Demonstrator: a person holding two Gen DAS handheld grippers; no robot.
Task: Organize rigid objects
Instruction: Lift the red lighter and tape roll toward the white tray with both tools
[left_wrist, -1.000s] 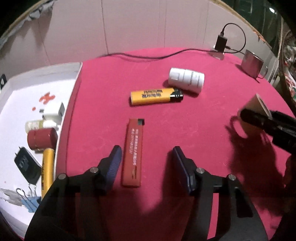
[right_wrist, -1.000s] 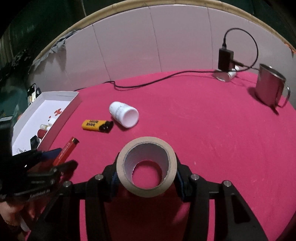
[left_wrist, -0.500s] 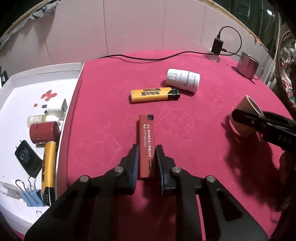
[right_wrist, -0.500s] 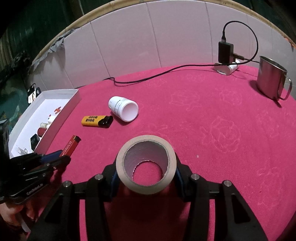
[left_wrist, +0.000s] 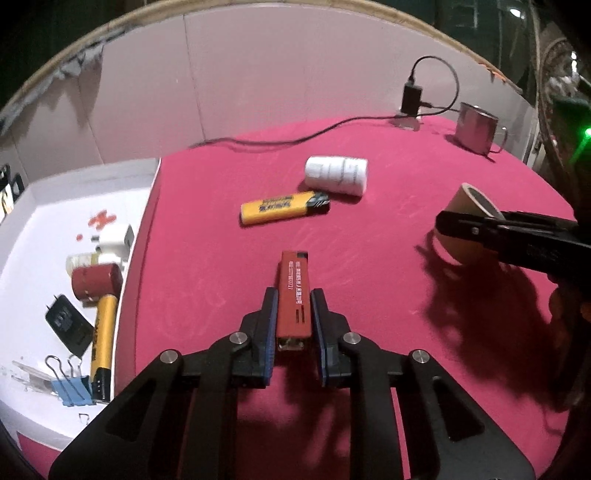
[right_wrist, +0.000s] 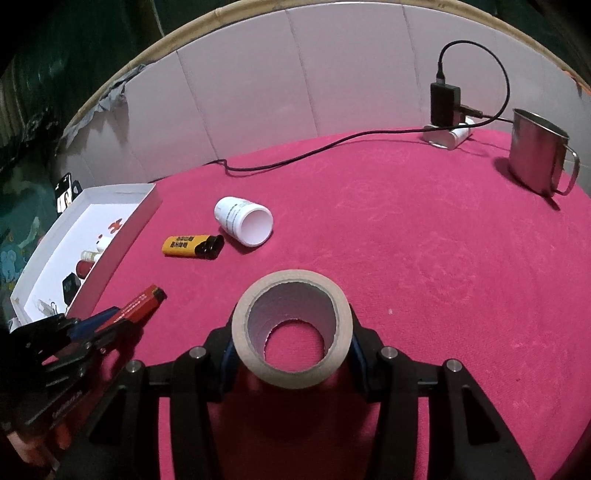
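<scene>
Left tool pinching the red lighter, white tray off to its left

Left wrist view: the left tool (left_wrist: 293, 314) is pressed onto a slim, hard red lighter (left_wrist: 293, 295), long axis pointing straight ahead; the white tray (left_wrist: 33, 221) lies left, so this hand is nearer it. Right wrist view: the right tool (right_wrist: 291, 350) grips a beige tape roll (right_wrist: 291, 328), hollow core facing forward, over the soft crimson bench (right_wrist: 424, 258); a glossy yellow lighter (right_wrist: 192, 246) and white bottle (right_wrist: 243, 221) lie loose ahead.
</scene>
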